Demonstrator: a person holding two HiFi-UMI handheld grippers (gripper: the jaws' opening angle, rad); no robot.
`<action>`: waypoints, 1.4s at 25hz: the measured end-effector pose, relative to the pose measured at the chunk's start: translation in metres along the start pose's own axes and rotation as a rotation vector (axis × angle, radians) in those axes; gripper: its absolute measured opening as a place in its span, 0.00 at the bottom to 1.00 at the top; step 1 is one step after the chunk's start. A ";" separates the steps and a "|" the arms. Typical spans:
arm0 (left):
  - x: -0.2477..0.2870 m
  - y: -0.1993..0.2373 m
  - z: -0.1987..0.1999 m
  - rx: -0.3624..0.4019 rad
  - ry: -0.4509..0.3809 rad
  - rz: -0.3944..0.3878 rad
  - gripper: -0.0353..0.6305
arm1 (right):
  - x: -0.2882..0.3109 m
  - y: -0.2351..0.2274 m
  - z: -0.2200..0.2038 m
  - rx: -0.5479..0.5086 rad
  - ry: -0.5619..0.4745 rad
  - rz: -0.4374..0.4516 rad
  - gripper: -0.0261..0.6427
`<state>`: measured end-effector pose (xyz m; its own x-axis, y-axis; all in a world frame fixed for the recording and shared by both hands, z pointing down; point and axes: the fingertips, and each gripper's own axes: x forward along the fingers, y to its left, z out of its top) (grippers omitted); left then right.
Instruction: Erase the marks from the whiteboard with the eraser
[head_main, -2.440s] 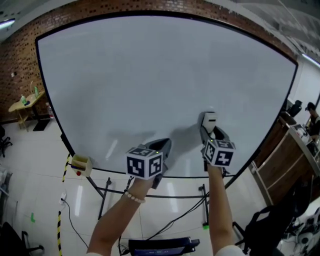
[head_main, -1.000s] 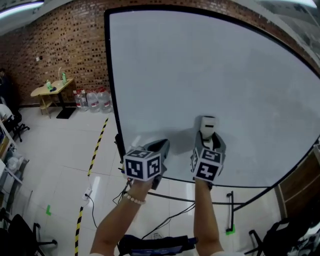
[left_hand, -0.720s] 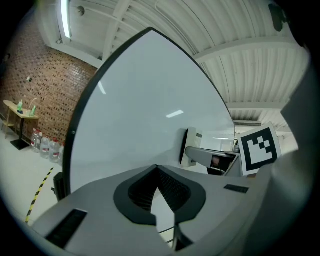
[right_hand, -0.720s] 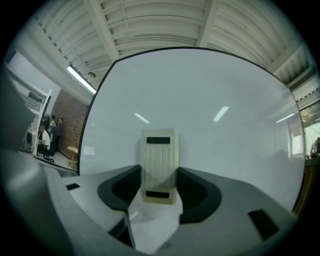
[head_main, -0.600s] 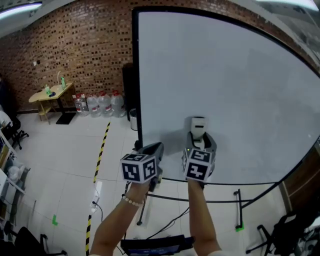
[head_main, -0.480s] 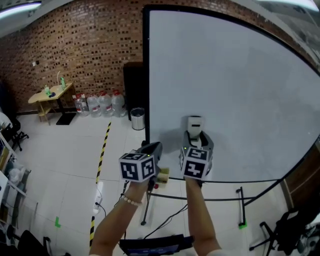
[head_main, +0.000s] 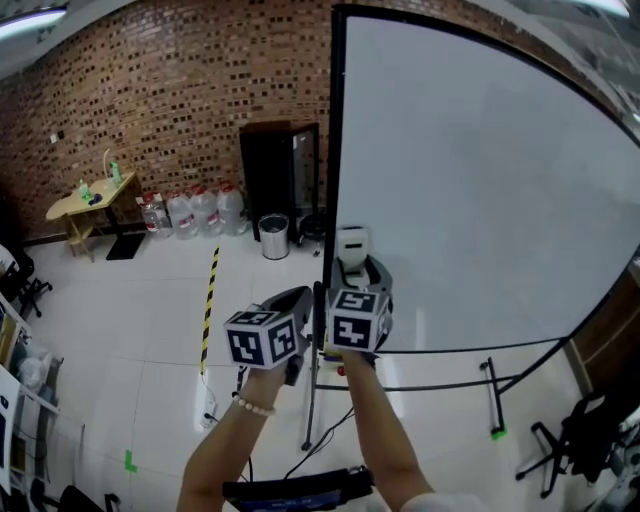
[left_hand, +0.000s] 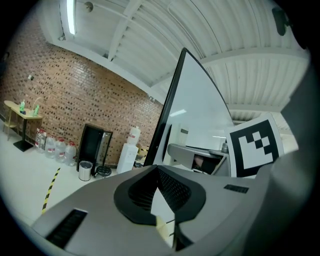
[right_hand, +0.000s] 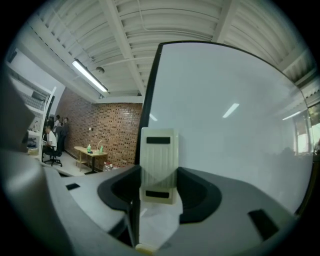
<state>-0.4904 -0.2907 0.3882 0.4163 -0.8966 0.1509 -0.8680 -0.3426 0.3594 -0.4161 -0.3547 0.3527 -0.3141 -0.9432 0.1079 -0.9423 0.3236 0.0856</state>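
While right hand-held gripper (right_hand: 159, 192) pinches eraser (right_hand: 159, 157), long axis upright, left hand-held gripper (left_hand: 156, 171) pressed together.

We count one whiteboard (head_main: 480, 180) on the right and one eraser (head_main: 351, 245) at its left edge. There are two grippers, the left gripper (head_main: 296, 297) and the right gripper (head_main: 356, 272), and two marker cubes (head_main: 262, 338), one on each. Far left stands one small worktop (head_main: 80, 197). Beside it we make out four large water bottles (head_main: 190, 210) in a row, then one metal bin (head_main: 273, 237) and one black cabinet (head_main: 278, 165). One yellow-and-black stripe (head_main: 210, 305) lies on the floor (head_main: 120, 330).
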 end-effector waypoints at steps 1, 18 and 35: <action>-0.003 0.004 0.001 -0.003 0.000 0.000 0.03 | 0.001 0.008 -0.002 0.002 0.002 0.007 0.41; -0.005 0.020 -0.018 -0.033 0.041 -0.054 0.03 | 0.011 0.011 -0.076 0.032 0.020 -0.029 0.42; 0.077 -0.116 -0.063 0.013 0.061 -0.077 0.03 | -0.029 -0.174 -0.097 0.042 0.032 -0.016 0.42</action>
<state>-0.3401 -0.3025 0.4163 0.4977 -0.8487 0.1790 -0.8358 -0.4142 0.3604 -0.2320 -0.3764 0.4308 -0.2959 -0.9452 0.1382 -0.9514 0.3046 0.0458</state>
